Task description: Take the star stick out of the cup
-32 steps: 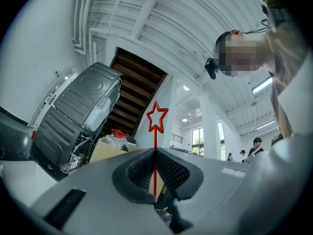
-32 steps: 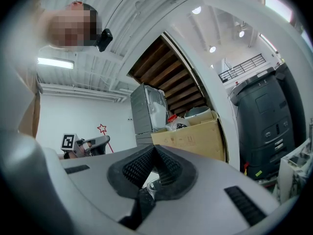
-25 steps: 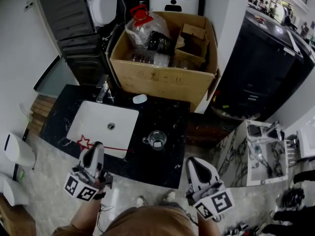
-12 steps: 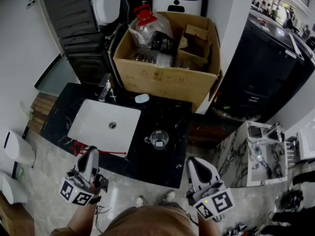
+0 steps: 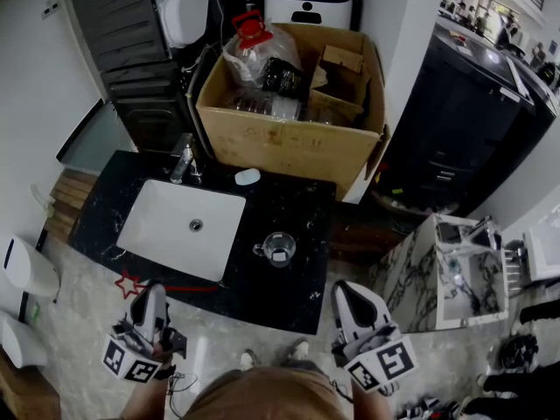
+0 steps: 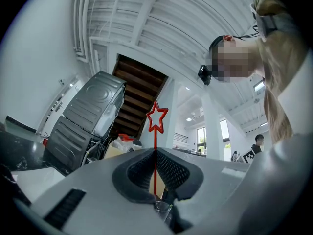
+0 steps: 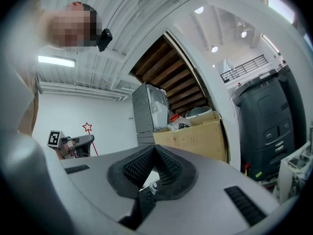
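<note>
Red star stick is riding clamped in L gripper, R gripper idling jaws-together, empty; thin shaft could be slipping if swung

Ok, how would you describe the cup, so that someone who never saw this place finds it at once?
Find the black marble counter in front of the big cardboard box. The cup stands on it, just right of the white sink. It is the only clear glass thing there, with a small handle; the other loose thing, a small white oval piece, lies nearer the faucet.
</note>
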`<control>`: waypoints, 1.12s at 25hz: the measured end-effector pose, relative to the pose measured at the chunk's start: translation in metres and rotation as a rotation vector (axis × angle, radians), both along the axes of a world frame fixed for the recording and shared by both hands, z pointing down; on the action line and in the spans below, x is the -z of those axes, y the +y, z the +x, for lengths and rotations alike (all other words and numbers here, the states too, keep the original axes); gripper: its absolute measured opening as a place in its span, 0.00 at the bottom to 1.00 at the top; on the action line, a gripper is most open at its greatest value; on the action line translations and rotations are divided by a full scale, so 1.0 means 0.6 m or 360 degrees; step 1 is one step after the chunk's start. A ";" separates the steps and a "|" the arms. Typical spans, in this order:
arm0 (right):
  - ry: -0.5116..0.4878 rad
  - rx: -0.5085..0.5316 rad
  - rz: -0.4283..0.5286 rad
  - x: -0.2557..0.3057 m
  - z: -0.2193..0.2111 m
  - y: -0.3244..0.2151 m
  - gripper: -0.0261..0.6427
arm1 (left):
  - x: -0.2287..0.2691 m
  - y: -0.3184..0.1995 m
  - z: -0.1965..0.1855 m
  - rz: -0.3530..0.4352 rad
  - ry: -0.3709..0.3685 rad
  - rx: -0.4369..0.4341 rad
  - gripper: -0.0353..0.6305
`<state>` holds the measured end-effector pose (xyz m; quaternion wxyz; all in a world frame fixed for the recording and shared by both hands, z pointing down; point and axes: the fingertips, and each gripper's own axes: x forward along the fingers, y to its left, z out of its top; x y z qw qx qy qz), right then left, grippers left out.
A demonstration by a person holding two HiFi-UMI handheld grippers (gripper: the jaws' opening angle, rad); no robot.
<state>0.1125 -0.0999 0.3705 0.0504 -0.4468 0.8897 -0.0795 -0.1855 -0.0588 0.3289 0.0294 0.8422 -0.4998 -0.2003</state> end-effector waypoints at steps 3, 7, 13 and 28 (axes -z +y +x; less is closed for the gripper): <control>0.0003 0.0011 -0.0003 -0.001 -0.006 0.004 0.04 | 0.004 0.011 0.003 0.0006 0.0000 -0.0010 0.06; 0.0005 0.0024 0.0005 0.002 -0.013 0.009 0.04 | 0.008 0.030 -0.002 0.0012 0.0013 0.0007 0.06; 0.0005 0.0006 0.0004 0.004 -0.009 0.024 0.04 | 0.006 0.063 -0.007 -0.0014 0.0026 0.0035 0.06; -0.0032 -0.0025 0.0003 0.000 -0.033 0.057 0.04 | 0.035 0.072 -0.018 0.0077 0.0072 0.0026 0.06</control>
